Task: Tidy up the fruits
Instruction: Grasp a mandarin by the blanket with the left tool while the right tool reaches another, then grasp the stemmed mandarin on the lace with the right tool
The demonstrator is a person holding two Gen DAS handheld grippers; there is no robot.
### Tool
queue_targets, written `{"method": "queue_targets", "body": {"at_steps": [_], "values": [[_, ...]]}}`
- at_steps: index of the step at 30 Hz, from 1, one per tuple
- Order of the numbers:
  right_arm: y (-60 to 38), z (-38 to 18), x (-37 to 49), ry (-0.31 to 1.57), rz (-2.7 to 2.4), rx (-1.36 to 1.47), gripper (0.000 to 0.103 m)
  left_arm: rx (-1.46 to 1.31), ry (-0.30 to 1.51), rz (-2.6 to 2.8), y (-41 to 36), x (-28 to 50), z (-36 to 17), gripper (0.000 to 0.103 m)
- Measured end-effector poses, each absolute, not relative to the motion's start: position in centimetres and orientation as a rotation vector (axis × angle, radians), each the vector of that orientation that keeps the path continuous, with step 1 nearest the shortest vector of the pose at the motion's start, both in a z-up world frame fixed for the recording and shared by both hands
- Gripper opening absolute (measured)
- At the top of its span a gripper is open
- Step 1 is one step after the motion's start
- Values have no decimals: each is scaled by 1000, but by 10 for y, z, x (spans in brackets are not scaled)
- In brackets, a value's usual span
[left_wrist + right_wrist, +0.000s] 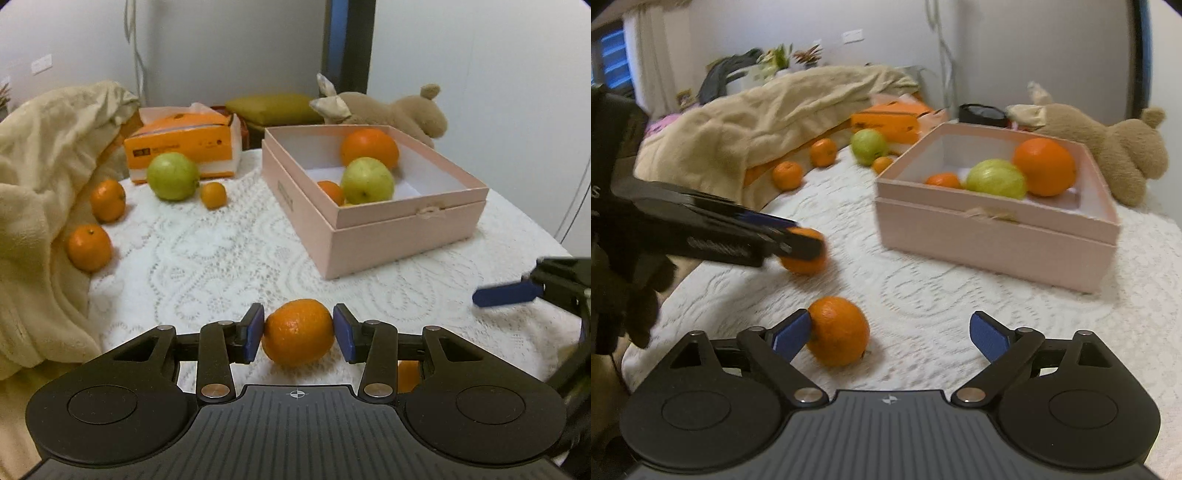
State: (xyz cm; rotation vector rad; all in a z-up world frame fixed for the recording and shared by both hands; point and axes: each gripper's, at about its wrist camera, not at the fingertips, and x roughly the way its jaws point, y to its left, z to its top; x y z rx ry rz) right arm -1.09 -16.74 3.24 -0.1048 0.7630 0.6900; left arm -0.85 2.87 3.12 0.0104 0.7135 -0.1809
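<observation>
My left gripper (298,332) is shut on a mandarin (298,332) just above the lace cloth; it also shows in the right wrist view (803,251). My right gripper (890,336) is open, with a second mandarin (837,331) on the cloth against its left finger (792,335). A pink box (369,229) holds a large orange (369,147), a green apple (366,181) and a small mandarin (330,191). Loose on the cloth lie a green apple (173,181), a small mandarin (213,195) and two more mandarins (108,200) (89,247).
A beige blanket (40,192) is heaped along the left. An orange tissue pack (184,147) stands at the back. A plush toy (399,110) lies behind the box. The right gripper's blue finger (506,293) shows at the right edge.
</observation>
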Motion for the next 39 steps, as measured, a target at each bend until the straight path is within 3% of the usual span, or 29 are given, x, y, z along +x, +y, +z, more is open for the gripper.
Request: {"method": "queue_targets", "body": {"at_steps": [4, 8, 24, 29, 31, 33, 36, 39], "values": [[-159, 21, -8, 884, 746, -53, 98, -29, 719, -186, 35, -5, 28, 48], [-150, 19, -15, 870, 719, -90, 103, -55, 730, -190, 38, 4, 26, 50], [-127, 18, -29, 850, 641, -248, 101, -136, 765, -240, 41, 8, 16, 53], [-119, 26, -45, 763, 659, -333, 83, -128, 761, -247, 38, 6, 16, 51], [-116, 30, -50, 743, 692, -345, 71, -121, 758, -248, 38, 5, 17, 51], [-116, 32, -50, 766, 742, -327, 49, -117, 757, -247, 38, 4, 17, 50], [-120, 36, -46, 777, 764, -302, 40, -128, 736, -236, 38, 2, 23, 50], [-129, 47, -39, 759, 726, -287, 40, -163, 639, -256, 43, -4, 49, 50]]}}
